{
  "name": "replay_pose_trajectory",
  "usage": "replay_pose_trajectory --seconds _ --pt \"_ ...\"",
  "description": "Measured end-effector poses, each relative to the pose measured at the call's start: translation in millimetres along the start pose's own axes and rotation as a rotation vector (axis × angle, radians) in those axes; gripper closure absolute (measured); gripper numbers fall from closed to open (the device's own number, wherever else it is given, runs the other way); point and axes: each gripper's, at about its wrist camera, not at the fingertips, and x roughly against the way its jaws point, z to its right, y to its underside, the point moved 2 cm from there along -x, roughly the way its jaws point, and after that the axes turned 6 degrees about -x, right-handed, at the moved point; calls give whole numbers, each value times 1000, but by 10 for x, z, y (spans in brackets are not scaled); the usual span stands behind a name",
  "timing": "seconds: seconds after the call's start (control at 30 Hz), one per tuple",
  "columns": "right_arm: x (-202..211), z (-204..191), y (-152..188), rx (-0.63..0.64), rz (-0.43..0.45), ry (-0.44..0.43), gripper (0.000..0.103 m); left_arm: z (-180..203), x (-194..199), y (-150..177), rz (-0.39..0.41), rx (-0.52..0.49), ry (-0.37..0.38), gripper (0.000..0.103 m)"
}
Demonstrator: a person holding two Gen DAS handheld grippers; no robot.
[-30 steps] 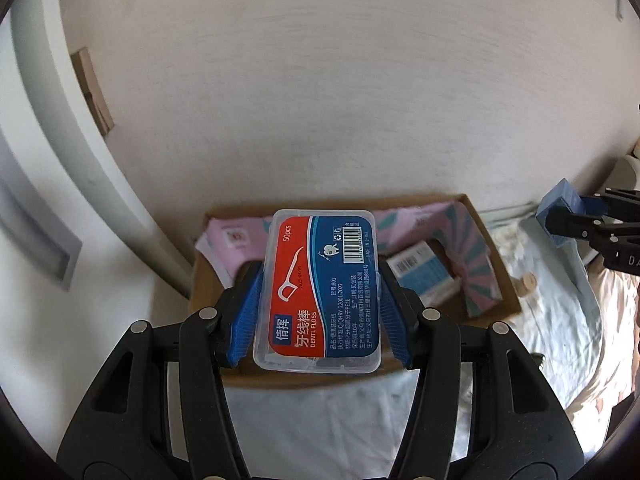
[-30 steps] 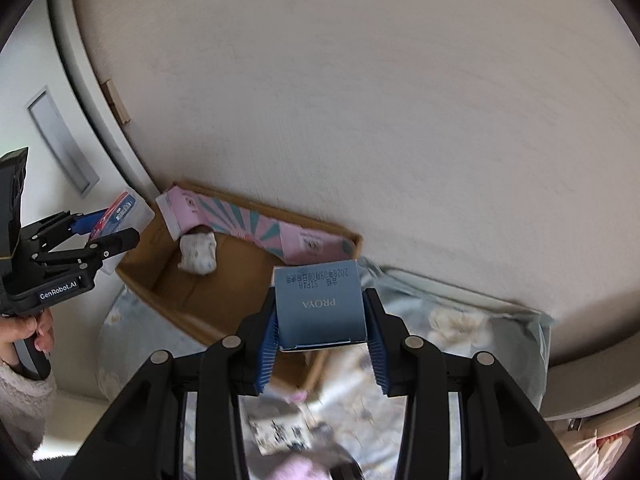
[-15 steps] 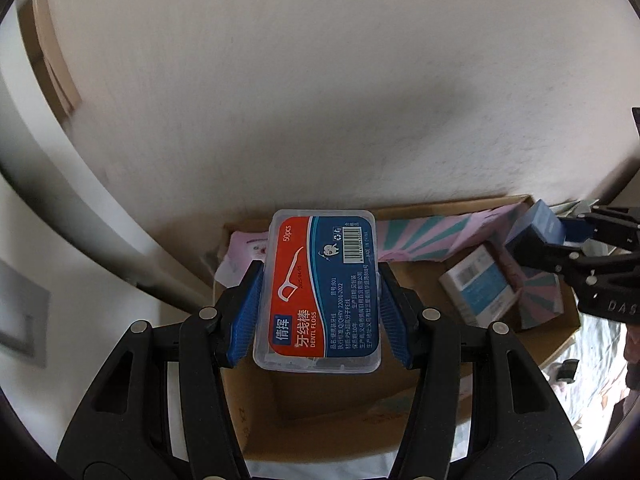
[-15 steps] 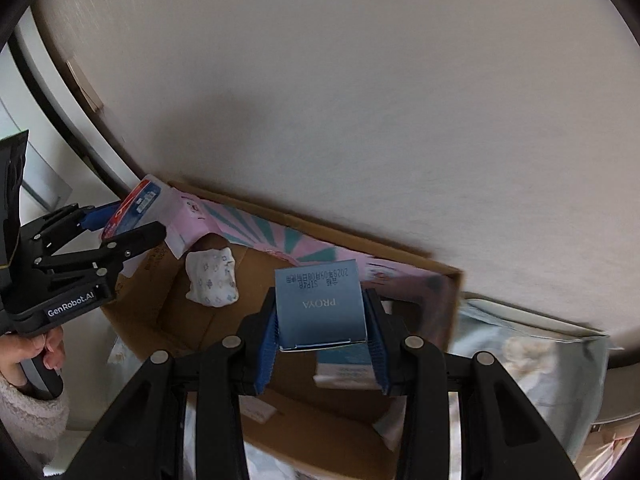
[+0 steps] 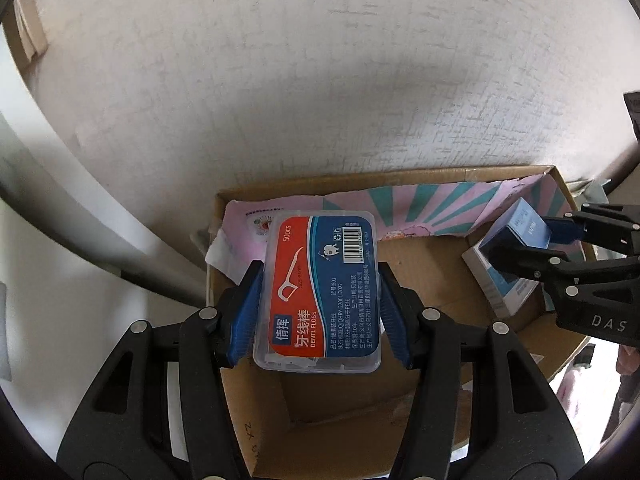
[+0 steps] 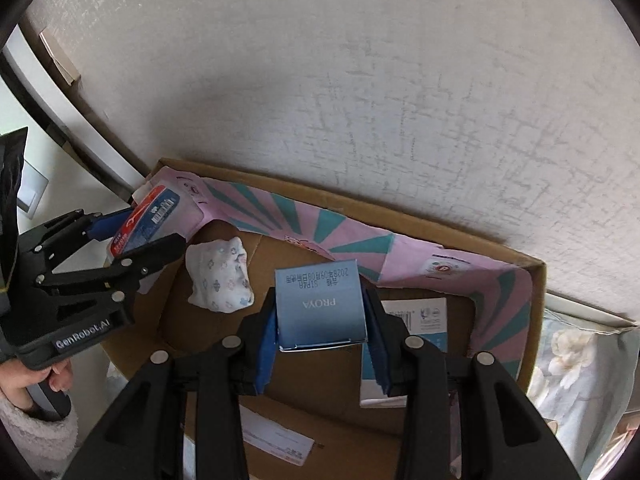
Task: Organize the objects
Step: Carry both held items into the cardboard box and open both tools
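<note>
Floss case (image 5: 318,292): clear plastic with a red and blue label reading "DENTL FLOSS" and "50pcs". It is clamped between the two blue pads of the left gripper (image 5: 318,300), held in the air above the left end of the carton (image 5: 400,178). In the right wrist view the same case (image 6: 146,220) shows at the carton's left corner.

Left gripper: closed on the floss case, one pad on each long side. A hand (image 6: 36,376) in a fuzzy sleeve grips its handle.

Blue box (image 6: 320,306): marked "PROYA", with a printed date line along its far edge. It sits pinched between the pads of the right gripper (image 6: 320,320), above the middle of the carton floor. In the left wrist view it (image 5: 516,232) hangs over the carton's right end.

Right gripper: closed on the blue box, pads pressing its two sides.

Carton: open brown cardboard, set against a white textured wall (image 6: 360,100). A pink sheet (image 6: 312,228) with teal rays lines its far wall and wraps onto the right side.

Inside the carton: a white cloth bundle (image 6: 220,276) with small flower prints lies near the left end; a white and blue pack (image 6: 420,316) lies flat under and just right of the blue box. A white label (image 6: 276,438) is stuck on the near flap.

Bedding (image 6: 580,380): pale floral fabric, beside the carton's right edge.
</note>
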Motion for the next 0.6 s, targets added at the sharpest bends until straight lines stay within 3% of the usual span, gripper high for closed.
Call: replay_pose_trajectory --seconds 0.1,0.13,0.17,0.2,0.23,0.27,0.37,0.6 --pt "-23 -28 -20 -4 -6 0 66 11 59 -7 30 -6 -1 51" --pt "-22 -43 -16 2 -5 -3 66 15 91 -7 37 -7 1 45" --pt "-21 -61 -10 11 -6 -12 60 14 126 -6 43 -6 -14 35" --pt "-7 -78 3 22 -7 -20 54 3 174 -8 51 -1 -39 4" --pt "-4 -86 8 26 -8 -15 37 -16 217 -7 65 4 -68 0" --pt "13 -86 27 36 -12 5 25 -45 267 -4 84 11 -73 0" --pt "82 -66 93 56 -8 7 6 -131 333 5 82 55 -20 0" --pt "218 -41 231 73 9 10 5 -83 419 -54 81 71 -21 0"
